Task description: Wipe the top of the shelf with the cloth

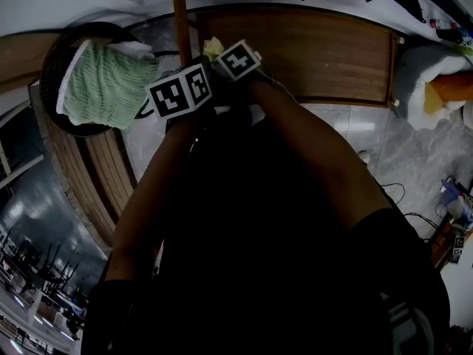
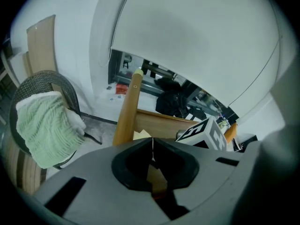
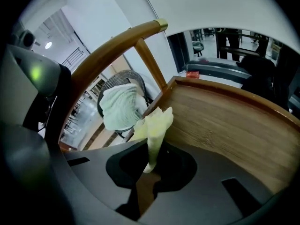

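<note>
Wooden shelf top (image 1: 318,58), tiled floor below. Right gripper (image 3: 151,161) pinches the pale yellow cloth (image 3: 155,123) at the shelf's left corner. Left gripper (image 2: 152,146) is closed, empty (idle). Judgement: wiping barely started, nearly the whole top left.

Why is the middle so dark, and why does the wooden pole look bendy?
Head view: the person's arms fill the middle in shadow; the brown wooden shelf top is lit. Right gripper view: the wide lens bends the round wooden pole; the pale yellow cloth looks sharp.
</note>
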The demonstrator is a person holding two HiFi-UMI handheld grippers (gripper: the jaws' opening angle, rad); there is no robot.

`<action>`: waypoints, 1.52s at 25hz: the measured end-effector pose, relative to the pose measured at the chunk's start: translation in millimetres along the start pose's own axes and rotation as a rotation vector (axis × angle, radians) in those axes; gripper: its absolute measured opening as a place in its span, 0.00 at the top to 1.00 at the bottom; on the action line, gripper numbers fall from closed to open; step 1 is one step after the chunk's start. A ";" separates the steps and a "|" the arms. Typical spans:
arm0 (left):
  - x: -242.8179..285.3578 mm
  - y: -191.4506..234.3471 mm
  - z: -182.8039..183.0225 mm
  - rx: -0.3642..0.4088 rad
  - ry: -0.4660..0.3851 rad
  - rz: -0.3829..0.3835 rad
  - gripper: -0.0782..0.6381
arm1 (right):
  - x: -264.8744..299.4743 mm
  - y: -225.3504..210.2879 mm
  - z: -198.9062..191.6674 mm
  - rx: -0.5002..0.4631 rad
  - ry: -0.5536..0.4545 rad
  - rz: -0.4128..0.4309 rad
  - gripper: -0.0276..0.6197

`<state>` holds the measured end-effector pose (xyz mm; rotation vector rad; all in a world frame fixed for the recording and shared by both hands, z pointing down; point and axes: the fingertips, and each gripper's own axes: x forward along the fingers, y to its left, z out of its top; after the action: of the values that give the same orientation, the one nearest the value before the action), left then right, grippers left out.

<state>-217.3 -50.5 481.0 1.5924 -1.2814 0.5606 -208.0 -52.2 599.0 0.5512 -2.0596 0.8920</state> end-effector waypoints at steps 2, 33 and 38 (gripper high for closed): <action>4.0 -5.8 2.0 0.001 -0.002 -0.012 0.88 | -4.9 -6.7 -6.5 -0.014 0.021 -0.015 0.89; 130.8 -153.1 -82.5 0.093 0.163 -0.037 0.88 | -136.5 -155.5 -118.6 0.089 0.023 -0.195 0.89; 146.3 -187.1 -91.4 0.117 0.176 -0.051 0.88 | -165.8 -185.5 -140.4 0.120 0.021 -0.230 0.89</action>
<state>23.1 -44.2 564.2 1.6280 -1.0908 0.7383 77.6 -56.4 598.3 0.8218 -1.8862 0.8839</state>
